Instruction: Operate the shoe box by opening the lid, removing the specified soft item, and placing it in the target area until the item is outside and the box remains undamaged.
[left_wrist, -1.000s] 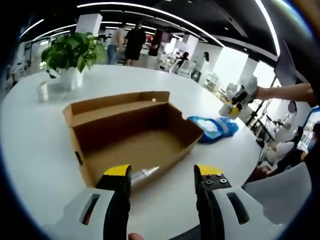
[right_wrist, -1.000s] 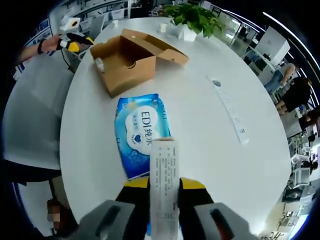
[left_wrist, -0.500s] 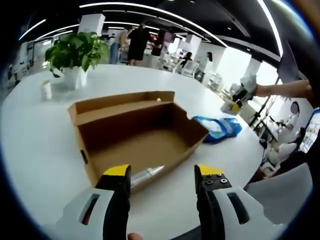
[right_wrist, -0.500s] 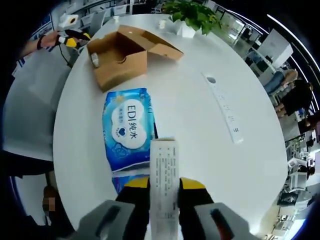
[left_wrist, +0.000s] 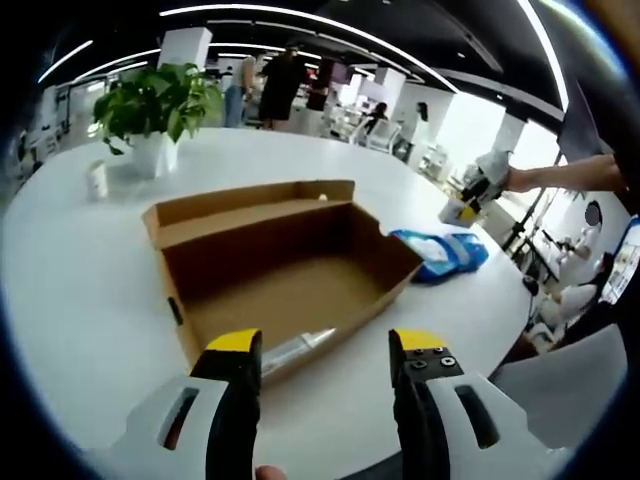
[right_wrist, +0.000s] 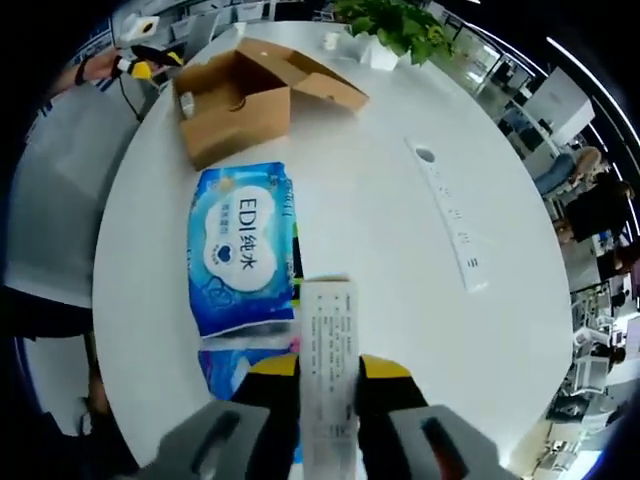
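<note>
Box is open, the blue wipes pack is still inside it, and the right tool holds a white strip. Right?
Not quite. The box is open and the right tool holds the white strip, but the wipes pack lies on the table outside the box, as the right gripper view shows.

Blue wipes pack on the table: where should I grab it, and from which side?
Judging by its pose, take the blue wipes pack across its narrow width near one short end, coming straight down. It lies flat and label-up on the white table, with both long edges free; the shoe box stands apart.
</note>
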